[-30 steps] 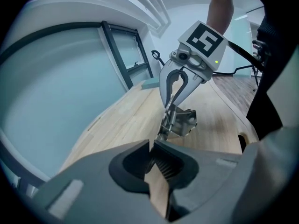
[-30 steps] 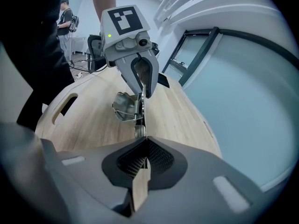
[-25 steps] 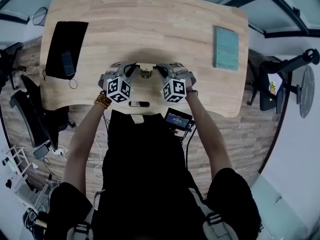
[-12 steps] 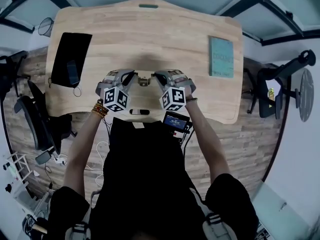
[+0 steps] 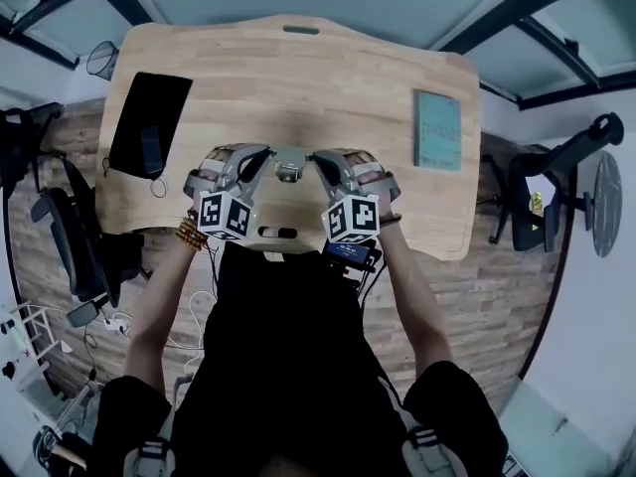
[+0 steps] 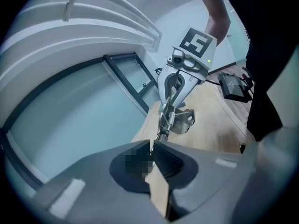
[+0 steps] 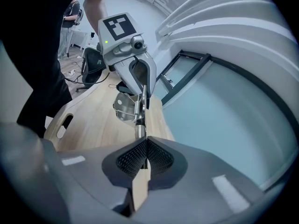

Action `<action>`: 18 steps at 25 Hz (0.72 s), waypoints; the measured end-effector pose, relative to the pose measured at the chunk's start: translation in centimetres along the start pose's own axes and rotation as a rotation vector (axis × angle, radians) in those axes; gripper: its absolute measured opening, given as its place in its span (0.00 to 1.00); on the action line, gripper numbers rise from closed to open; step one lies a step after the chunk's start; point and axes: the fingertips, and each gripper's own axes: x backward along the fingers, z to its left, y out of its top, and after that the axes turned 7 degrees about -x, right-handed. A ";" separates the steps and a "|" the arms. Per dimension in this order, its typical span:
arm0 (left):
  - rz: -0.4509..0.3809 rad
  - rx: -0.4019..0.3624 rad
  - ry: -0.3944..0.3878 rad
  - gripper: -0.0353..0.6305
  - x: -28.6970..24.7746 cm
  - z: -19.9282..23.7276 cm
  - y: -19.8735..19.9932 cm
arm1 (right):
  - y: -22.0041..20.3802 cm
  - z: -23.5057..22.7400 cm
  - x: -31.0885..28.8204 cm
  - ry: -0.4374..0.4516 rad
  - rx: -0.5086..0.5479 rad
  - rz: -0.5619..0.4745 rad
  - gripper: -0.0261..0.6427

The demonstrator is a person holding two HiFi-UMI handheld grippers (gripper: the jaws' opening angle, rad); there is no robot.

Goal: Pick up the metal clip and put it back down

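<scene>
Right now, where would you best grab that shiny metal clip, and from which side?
By its thin flat ends, coming in from either side. The left tool and right tool are each shut on one end of the shiny metal clip; its sprung middle is bulkier.

Wooden table [image 5: 298,92], teal book [image 5: 437,130], black pad [image 5: 149,122]

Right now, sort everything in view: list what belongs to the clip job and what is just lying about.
Job: metal clip, held over the wooden table; left gripper and right gripper, each shut on one end of it.
Lying about: teal book at the table's right; black mat at its left, a dark device on it.
</scene>
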 end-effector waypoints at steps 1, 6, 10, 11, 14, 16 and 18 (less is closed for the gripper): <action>-0.006 -0.007 0.013 0.10 0.4 0.4 0.4 | 0.4 -0.4 0.5 -0.012 0.007 -0.004 0.07; -0.034 -0.073 0.075 0.09 2.4 2.2 2.7 | 2.2 -2.0 3.0 -0.073 0.049 -0.008 0.07; -0.058 -0.069 0.104 0.09 3.9 3.4 3.9 | 3.7 -2.8 4.7 -0.104 0.060 -0.003 0.07; -0.063 -0.065 0.111 0.09 4.3 3.8 4.2 | 4.1 -3.2 5.1 -0.111 0.066 -0.004 0.07; -0.081 -0.049 0.132 0.09 5.6 4.9 5.3 | 5.4 -4.1 6.6 -0.125 0.087 -0.008 0.07; -0.091 -0.042 0.143 0.09 6.4 5.6 6.0 | 6.2 -4.7 7.4 -0.135 0.100 -0.012 0.07; -0.096 -0.044 0.150 0.10 7.0 6.3 6.5 | 6.8 -5.2 8.1 -0.144 0.110 -0.017 0.07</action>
